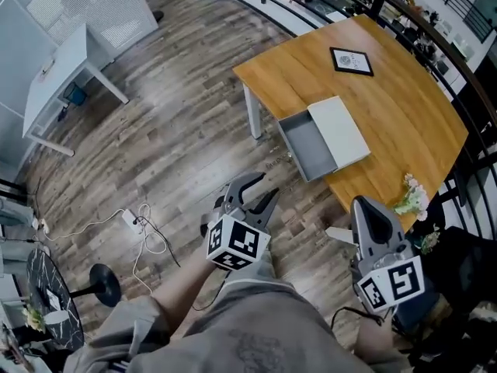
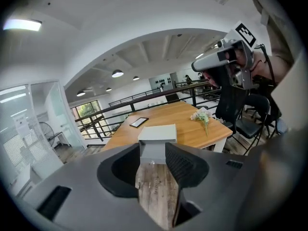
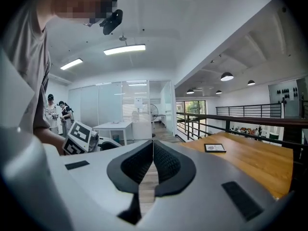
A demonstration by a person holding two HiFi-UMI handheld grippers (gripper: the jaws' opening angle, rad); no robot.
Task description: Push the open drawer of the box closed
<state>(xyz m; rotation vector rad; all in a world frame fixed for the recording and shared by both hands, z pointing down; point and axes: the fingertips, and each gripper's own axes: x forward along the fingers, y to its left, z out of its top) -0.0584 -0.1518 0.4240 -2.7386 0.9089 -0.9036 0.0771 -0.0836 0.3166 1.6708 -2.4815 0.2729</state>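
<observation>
The table (image 1: 411, 107) is smooth light wood, the box (image 1: 339, 133) and drawer (image 1: 308, 148) matt grey, the floor (image 1: 171, 130) grained planks.

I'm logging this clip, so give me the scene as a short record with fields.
box: white, on wooden table
drawer: grey, pulled open, looks empty
left tool: open, empty, aimed at drawer front, not touching
right tool: shut, empty
also on table: framed card, flower sprig

Your box (image 1: 339, 130) is white-topped, its drawer (image 1: 308, 146) grey; bench (image 1: 404, 107) orange-brown wood, floor (image 1: 171, 146) grey-brown planks; your left claw (image 1: 262, 186) and right claw (image 1: 363, 207) wear black-and-white squares.
</observation>
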